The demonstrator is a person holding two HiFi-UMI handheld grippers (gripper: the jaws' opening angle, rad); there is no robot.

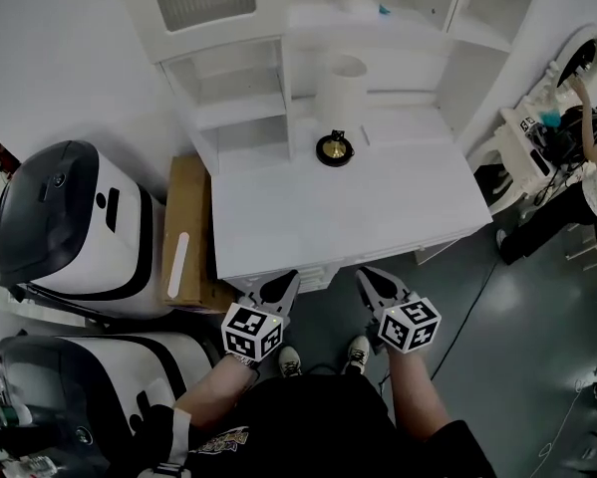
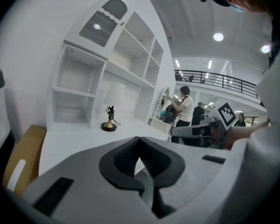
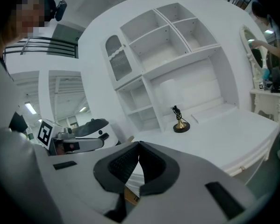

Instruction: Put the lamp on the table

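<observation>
The lamp [image 1: 337,118] stands at the back of the white desk [image 1: 378,212], at twelve o'clock from us. Its pale shade is nearly lost against the white shelving [image 1: 240,103]; only the brass base and dark stem read clearly. We hold the left gripper [image 1: 278,289] at seven o'clock and the right gripper [image 1: 375,285] at five, both just short of the desk's front edge. Each gripper's fingers [image 2: 122,160] are pressed together on nothing.

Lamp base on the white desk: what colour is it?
The lamp base is black with a brass-gold centre; the head view shows it best.
</observation>
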